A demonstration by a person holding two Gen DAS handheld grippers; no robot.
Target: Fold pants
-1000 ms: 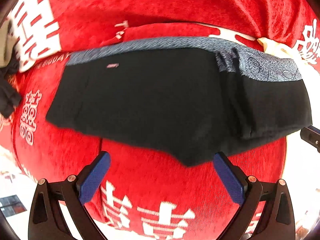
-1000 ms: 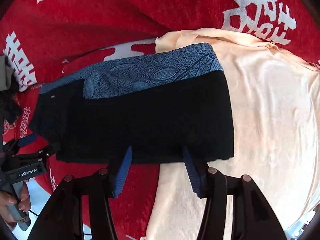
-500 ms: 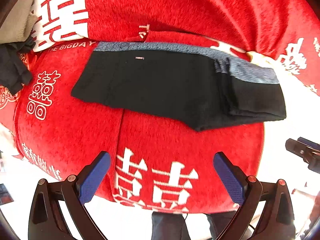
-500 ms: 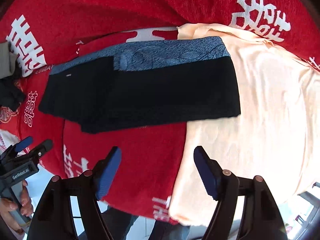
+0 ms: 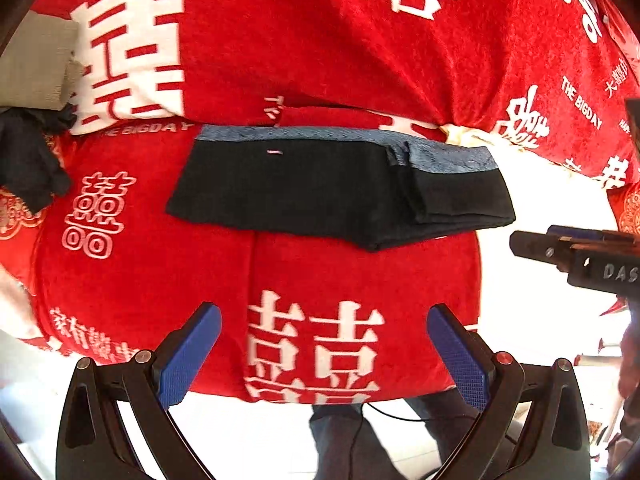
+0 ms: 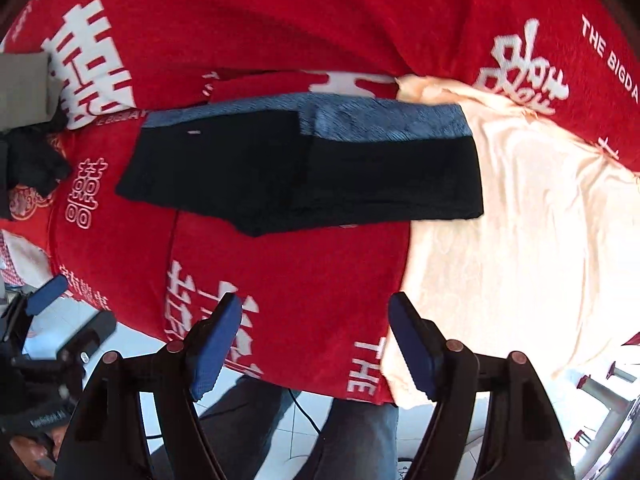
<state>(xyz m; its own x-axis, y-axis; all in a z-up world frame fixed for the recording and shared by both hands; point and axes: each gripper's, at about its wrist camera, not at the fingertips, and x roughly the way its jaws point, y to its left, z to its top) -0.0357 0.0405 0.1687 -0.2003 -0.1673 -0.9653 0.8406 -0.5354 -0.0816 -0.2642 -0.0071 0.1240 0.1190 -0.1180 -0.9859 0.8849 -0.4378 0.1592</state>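
The black pants (image 5: 320, 192) with a blue-grey patterned waistband lie folded flat on the red blanket (image 5: 320, 52), their right part doubled over. In the right wrist view the same pants (image 6: 304, 176) stretch from the red blanket onto a cream cloth (image 6: 520, 220). My left gripper (image 5: 324, 320) hangs high above the blanket's near edge, open, with nothing between its blue pads. My right gripper (image 6: 316, 312) is also open and empty, well short of the pants. The right gripper's body (image 5: 580, 256) shows at the left view's right edge, and the left gripper (image 6: 44, 344) at the right view's lower left.
A dark garment (image 5: 28, 160) and a grey cloth (image 5: 32, 60) lie at the blanket's far left. The person's legs in dark trousers (image 6: 304, 432) stand below the bed edge on a white tiled floor. A hand (image 6: 32, 452) holds the left tool.
Both grippers have risen and pulled back from the pants, which now look smaller and farther off. The right gripper's jaws have spread wider. The pants lie still.
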